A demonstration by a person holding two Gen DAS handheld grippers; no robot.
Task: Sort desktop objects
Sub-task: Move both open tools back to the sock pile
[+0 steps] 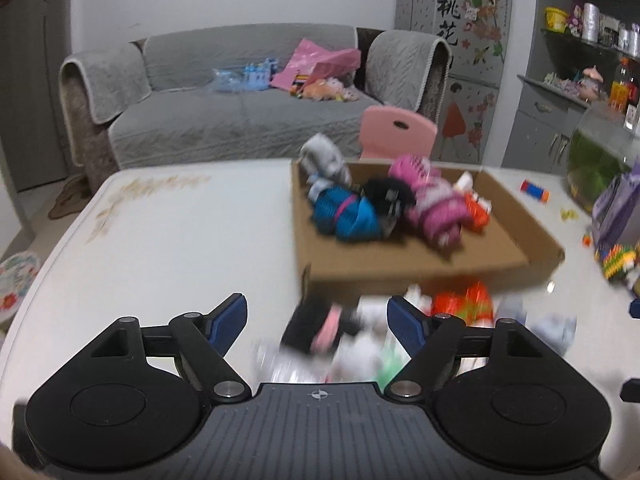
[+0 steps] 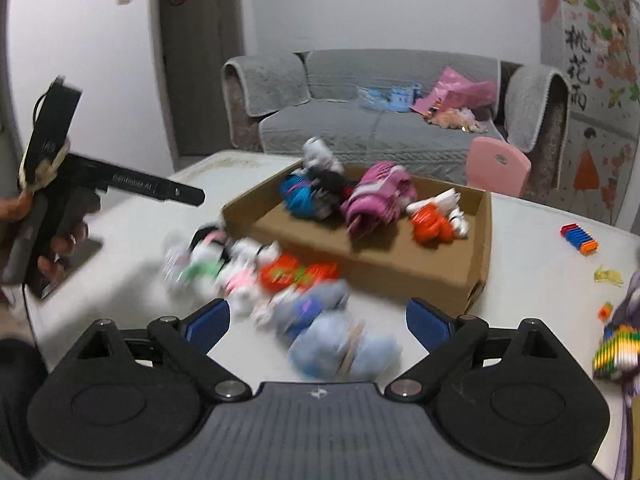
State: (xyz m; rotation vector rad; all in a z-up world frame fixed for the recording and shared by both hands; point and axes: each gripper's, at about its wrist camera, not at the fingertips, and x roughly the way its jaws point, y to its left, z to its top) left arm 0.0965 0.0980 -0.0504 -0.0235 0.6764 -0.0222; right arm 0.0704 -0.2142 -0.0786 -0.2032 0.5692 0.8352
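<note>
Left wrist view: left gripper (image 1: 316,318) hangs over the white table (image 1: 168,240) with its jaws spread and nothing pinched; a blurry heap of socks (image 1: 320,328) lies on the table just past the blue pads (image 1: 228,316), right in front of the box (image 1: 420,260); inside the cardboard box sit a blue roll (image 1: 346,216), a black one (image 1: 386,194), a pink one (image 1: 436,208), a grey one (image 1: 324,160) at the far corner and an orange-white one (image 1: 476,208); pink chair (image 1: 396,130) and grey sofa (image 1: 240,96) behind; some toy blocks (image 1: 534,191) off to the right.

Right wrist view: right gripper (image 2: 318,324) is also spread wide, holding nothing; a pale blue bundle (image 2: 344,348) sits on the table between the fingers but the pads aren't touching it; the rest of the loose heap, white, green, pink and orange bits, all smeared, runs from there up to the box wall (image 2: 400,272); the other gripper shows at the left edge in a hand (image 2: 60,240), can't tell its jaws from here.
</note>
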